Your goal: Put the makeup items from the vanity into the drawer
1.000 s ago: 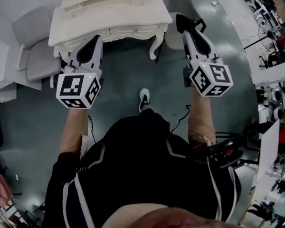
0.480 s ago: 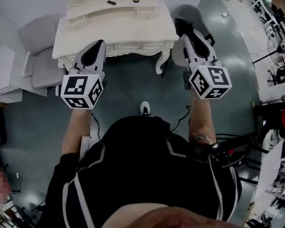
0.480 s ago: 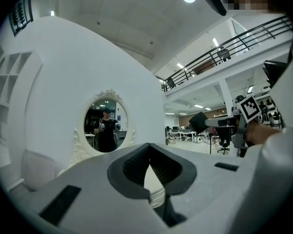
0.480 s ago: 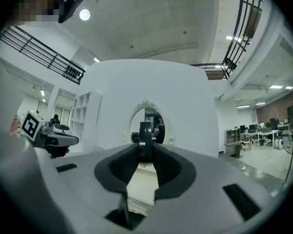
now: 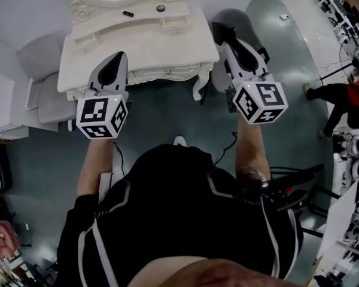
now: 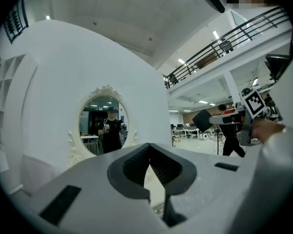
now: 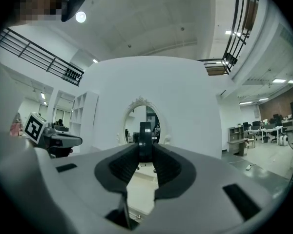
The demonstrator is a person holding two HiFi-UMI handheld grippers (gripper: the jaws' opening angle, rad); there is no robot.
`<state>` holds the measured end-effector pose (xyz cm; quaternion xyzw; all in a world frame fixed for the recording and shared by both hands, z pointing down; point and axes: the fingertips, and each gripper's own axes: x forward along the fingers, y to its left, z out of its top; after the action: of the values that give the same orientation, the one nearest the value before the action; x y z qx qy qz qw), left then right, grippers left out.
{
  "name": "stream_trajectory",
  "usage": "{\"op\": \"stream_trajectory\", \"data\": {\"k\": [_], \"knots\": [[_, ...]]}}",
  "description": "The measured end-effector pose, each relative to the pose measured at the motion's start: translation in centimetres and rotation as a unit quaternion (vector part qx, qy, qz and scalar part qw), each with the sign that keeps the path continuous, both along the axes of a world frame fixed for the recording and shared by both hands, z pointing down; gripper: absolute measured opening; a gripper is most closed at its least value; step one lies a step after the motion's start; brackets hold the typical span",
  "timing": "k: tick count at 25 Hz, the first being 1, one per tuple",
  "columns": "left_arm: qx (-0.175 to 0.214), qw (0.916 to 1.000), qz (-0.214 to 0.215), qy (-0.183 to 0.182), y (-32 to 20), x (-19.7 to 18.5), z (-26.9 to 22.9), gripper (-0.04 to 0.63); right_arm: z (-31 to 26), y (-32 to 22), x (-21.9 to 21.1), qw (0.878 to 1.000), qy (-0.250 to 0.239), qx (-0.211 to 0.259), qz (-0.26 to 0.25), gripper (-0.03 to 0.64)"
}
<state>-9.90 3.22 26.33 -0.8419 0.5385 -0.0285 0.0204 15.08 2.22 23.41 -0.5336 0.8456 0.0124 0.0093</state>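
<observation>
A white vanity (image 5: 137,40) stands in front of me in the head view. On its raised back shelf lie a small black stick-shaped item (image 5: 128,14) and a small round dark item (image 5: 160,8). The front drawer (image 5: 161,73) looks closed. My left gripper (image 5: 115,61) hovers over the vanity's front left edge; in the left gripper view the left gripper (image 6: 149,150) is shut with nothing in it. My right gripper (image 5: 218,30) is off the vanity's right end. In the right gripper view the right gripper (image 7: 145,155) is shut on a flat dark disc (image 7: 145,138) held edge-on.
An oval mirror (image 6: 103,126) tops the vanity. A grey upholstered seat (image 5: 39,82) stands to its left and a grey stool (image 5: 236,14) behind its right end. A person in red (image 5: 347,94) stands at the right, by cluttered benches. Cables trail on the grey floor.
The vanity has come further into the head view, with its mirror edge and shelf items lower in frame. Both grippers kept their pose. A person in red has appeared at the right.
</observation>
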Motion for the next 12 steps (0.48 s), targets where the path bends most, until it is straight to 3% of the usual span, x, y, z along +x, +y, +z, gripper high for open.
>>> {"op": "stream_trajectory", "data": {"k": [12], "knots": [[-0.022,0.9996,0.007,-0.015,-7.7,7.6,1.4,0.004,0.8,-7.0,6.2,1.0,-0.012,-0.006,-0.011,0.092]]}}
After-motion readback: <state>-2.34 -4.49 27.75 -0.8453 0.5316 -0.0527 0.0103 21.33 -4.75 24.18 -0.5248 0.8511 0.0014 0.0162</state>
